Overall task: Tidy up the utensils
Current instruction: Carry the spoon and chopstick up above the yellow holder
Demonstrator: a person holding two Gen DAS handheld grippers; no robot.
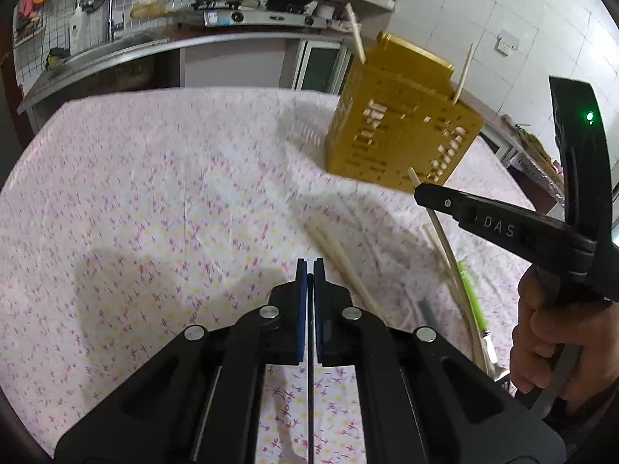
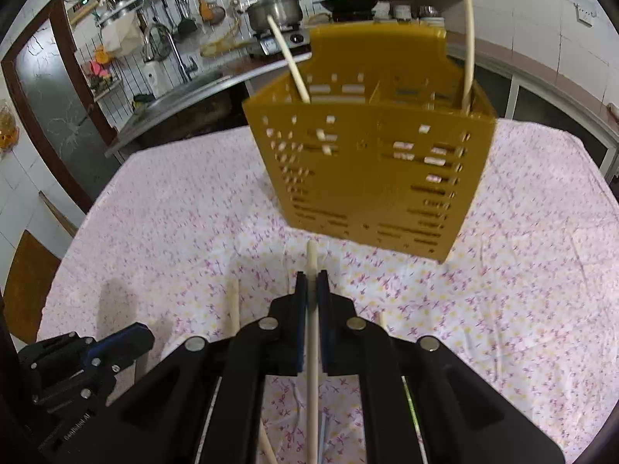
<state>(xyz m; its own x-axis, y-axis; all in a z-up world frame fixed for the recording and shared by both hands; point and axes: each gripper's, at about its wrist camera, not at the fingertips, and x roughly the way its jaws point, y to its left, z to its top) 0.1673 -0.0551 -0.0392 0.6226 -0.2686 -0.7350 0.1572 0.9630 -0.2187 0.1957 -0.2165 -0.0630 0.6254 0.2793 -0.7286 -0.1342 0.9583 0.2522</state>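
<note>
Clamped tight between the flat blue pads of the left gripper (image 1: 309,266): a thin dark rod (image 1: 310,386), straight and very narrow, running back under the black jointed fingers; kind of utensil impossible to tell.

Pinched just as narrowly in the right gripper (image 2: 311,282): a pale wooden chopstick (image 2: 312,348), round and matte, its blunt tip poking out past the fingertips toward the holder.

Just beyond that tip, standing on the cloth: a mustard-yellow plastic utensil holder (image 2: 367,178), boxy, smooth-walled, pierced with rows of short slots, split by a middle wall into two compartments. In the left compartment, one leaning chopstick (image 2: 288,58); in the right, one upright chopstick (image 2: 469,38).

Underneath everything, a thin creased tablecloth (image 2: 154,212), white with small pink and yellow flowers.

Only in the left wrist view: loose pale chopsticks (image 1: 340,263) lying blurred on the cloth, a bright green handle (image 1: 470,290) and a grey handle (image 1: 427,311) beside them, and the hand (image 1: 541,340) wrapped round the right gripper's black grip.

Only in the right wrist view: the holder's open top and its divider, and a dark wooden door (image 2: 50,104) at the left.

Behind, in both: a steel pot (image 2: 276,9) on the stove.
</note>
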